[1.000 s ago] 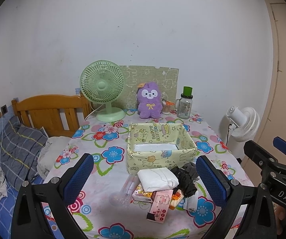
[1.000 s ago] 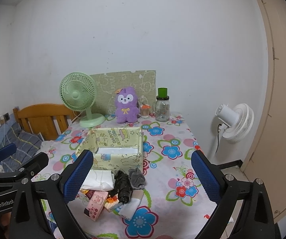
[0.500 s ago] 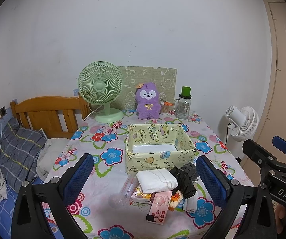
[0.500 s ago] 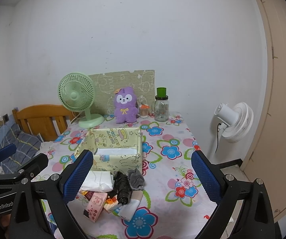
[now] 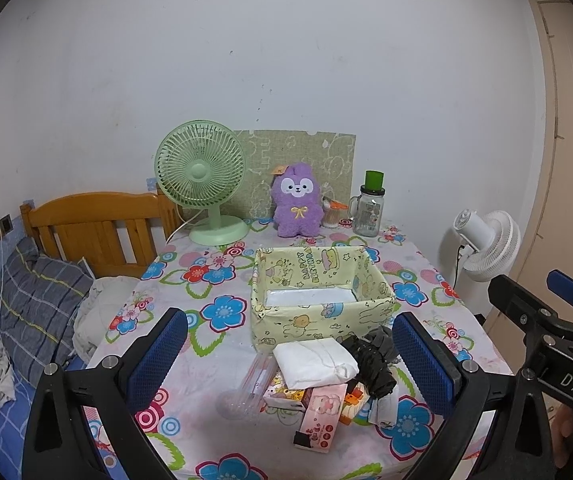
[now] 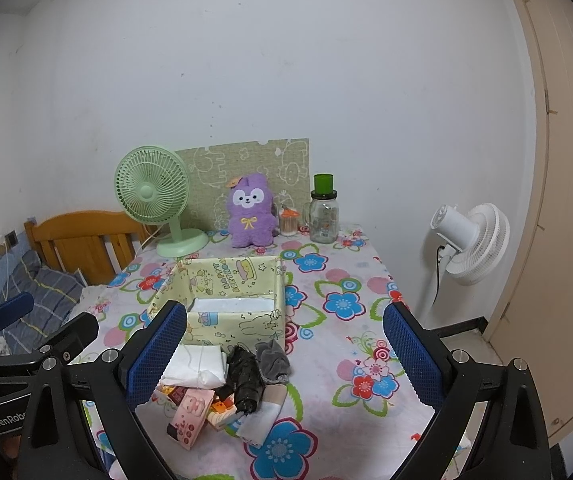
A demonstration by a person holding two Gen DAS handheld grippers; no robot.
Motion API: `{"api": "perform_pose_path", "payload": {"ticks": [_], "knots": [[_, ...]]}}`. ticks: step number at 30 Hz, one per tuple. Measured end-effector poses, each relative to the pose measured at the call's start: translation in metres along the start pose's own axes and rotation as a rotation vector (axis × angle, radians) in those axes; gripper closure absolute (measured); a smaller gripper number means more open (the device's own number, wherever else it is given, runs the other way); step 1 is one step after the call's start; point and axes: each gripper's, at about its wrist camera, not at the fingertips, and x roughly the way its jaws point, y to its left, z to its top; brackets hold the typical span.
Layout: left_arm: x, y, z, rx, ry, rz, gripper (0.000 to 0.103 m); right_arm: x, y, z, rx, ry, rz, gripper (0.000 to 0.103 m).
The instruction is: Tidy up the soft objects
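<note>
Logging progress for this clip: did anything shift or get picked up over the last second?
Almost nothing changed. Both cameras drifted very slightly, so the scene sits a touch differently in each view. The left gripper and right gripper stay open and hold nothing. The pile of soft things and the yellow box have not moved.

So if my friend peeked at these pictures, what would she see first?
Probably the fluffy purple bunny toy sitting at the back of the flowery table, right next to the green fan. Then the yellow cartoon box in the middle, with a jumble of soft packets piled in front of it. Both grippers, left and right, hang open above that pile.
</note>
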Motion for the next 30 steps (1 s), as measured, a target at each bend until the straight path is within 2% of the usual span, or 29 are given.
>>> {"api": "perform_pose_path", "payload": {"ticks": [12, 30], "knots": [[0.024, 0.000, -0.007, 0.023, 0.029, 0.027, 0.002, 0.022, 0.002, -0.001, 0.009, 0.030, 0.008, 0.003], [0.093, -0.009, -0.025, 0.012, 0.199, -0.033, 0.007, 0.097, 0.006, -0.018, 0.003, 0.182, 0.066, 0.003]]}}
